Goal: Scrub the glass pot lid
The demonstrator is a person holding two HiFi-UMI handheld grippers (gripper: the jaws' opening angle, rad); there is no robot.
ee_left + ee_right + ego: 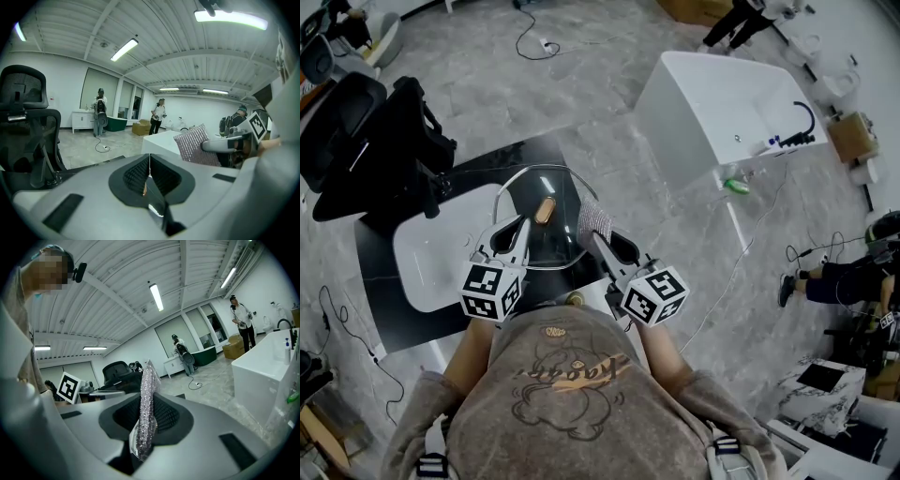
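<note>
Head view: round glass lid [539, 246], sparkly woven scrub cloth [593, 219]

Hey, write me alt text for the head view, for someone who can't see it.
Seen from above, a person grips a glass pot lid by its rim in the left claw and holds a silvery scrub cloth in the right claw at the lid's right edge. Below lie a black counter and white basin; a white tub stands beyond.
</note>
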